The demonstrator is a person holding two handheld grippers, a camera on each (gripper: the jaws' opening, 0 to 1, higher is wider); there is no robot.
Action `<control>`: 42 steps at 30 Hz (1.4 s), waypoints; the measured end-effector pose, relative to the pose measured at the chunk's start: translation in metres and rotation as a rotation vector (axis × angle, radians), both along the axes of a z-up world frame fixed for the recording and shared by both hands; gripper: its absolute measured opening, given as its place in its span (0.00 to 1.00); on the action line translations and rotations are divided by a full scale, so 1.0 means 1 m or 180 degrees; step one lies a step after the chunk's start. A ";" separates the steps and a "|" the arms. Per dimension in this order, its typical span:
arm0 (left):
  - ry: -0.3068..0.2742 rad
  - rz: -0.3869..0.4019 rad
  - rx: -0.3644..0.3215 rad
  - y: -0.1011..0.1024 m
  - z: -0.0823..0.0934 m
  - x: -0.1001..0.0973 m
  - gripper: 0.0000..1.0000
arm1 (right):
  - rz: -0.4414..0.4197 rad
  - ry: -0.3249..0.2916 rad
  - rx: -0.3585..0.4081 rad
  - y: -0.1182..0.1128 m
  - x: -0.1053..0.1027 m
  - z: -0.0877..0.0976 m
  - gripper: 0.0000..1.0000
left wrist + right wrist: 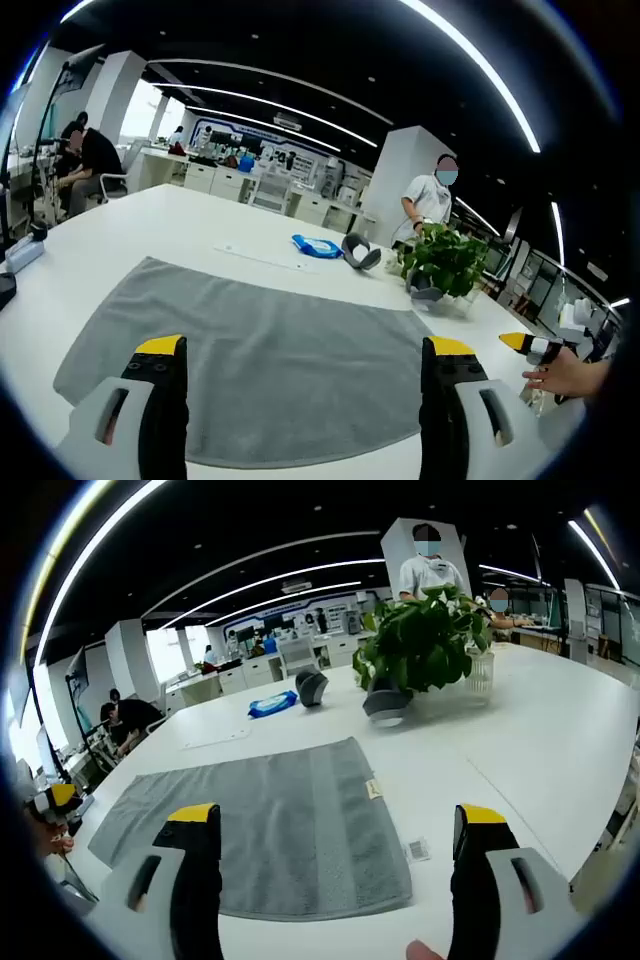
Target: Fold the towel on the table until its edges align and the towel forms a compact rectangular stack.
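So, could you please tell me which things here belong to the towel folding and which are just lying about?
Job:
- grey towel, spread flat
- left gripper
- right gripper
- white table

Lying about:
- potted plant
- blue packet
- grey tape roll

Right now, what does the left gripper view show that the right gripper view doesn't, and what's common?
Left gripper view alone: the towel's left edge and far-left corner, a seated person at the far left, and the right gripper's yellow jaw tip in a hand at right.

Right gripper view alone: the towel's right edge with a small tag, and the left gripper's jaw tip at left.

Both: the grey towel flat and unfolded, the potted plant, the blue pack, the standing person, open jaws.
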State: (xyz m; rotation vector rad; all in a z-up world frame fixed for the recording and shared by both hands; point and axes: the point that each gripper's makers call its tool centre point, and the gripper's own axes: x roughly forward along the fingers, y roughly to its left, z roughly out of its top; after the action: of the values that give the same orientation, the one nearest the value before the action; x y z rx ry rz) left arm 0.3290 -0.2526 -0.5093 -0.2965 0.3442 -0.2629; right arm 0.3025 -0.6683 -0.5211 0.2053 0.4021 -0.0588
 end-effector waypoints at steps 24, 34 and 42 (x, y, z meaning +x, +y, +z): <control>-0.0002 0.0021 -0.0035 0.002 0.001 -0.001 0.97 | -0.0130 -0.0083 0.0113 -0.008 -0.002 0.006 0.94; -0.0001 -0.0153 0.0044 -0.009 0.002 -0.004 0.82 | -0.0178 -0.0007 0.0197 -0.011 -0.003 0.002 0.77; 0.0051 -0.0252 -0.0068 -0.014 0.001 -0.004 0.70 | -0.0238 0.0113 0.0286 -0.023 -0.006 0.003 0.58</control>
State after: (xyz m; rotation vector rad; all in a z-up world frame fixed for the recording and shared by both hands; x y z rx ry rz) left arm 0.3251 -0.2669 -0.5081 -0.3064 0.3696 -0.3424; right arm 0.2961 -0.6910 -0.5185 0.3085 0.4327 -0.1182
